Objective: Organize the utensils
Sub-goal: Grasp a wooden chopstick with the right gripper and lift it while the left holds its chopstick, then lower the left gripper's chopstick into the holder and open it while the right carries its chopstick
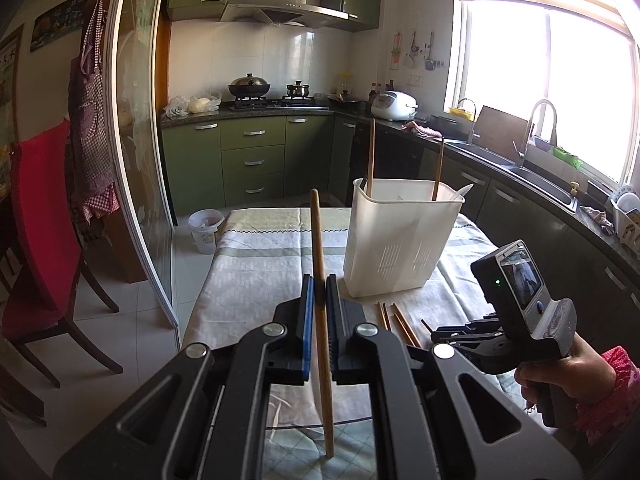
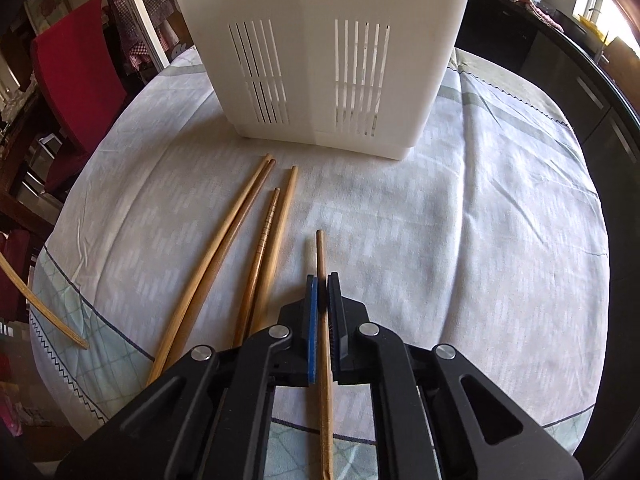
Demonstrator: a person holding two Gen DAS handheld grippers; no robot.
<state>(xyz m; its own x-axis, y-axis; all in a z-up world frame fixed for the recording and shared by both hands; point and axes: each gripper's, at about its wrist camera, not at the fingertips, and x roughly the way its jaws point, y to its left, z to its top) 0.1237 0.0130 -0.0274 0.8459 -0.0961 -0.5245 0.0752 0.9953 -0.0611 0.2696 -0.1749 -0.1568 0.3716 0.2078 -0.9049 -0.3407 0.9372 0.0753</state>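
**Both jaws clamped on chopsticks at the utensil basket**

Green kitchen cabinets, a stove with pots and a sink under a bright window surround the surface [image 1: 256, 256], which is covered with a pale checked cloth. A red chair [image 1: 44, 216] stands to the left.

Utensil basket: the white slotted basket [image 1: 396, 240] stands upright on the cloth. Two chopsticks in the basket [image 1: 370, 156] rise above its rim, one toward each side.

Left side: my left gripper [image 1: 319, 284] has its jaws closed on one wooden chopstick [image 1: 320, 248]. The stick is held off the cloth and close to upright, its upper end above the fingertips and its lower end running down between the arms of the tool. It is in front of the basket and slightly to its left.

Right side: my right gripper [image 2: 322, 282] points steeply down at the cloth, its jaws closed on a single chopstick [image 2: 321, 252]. The far end of that stick extends past the fingertips toward the basket.

Remaining items: four loose chopsticks [image 2: 224, 248] lie on the cloth just left of my right gripper, fanned toward the base of the basket.
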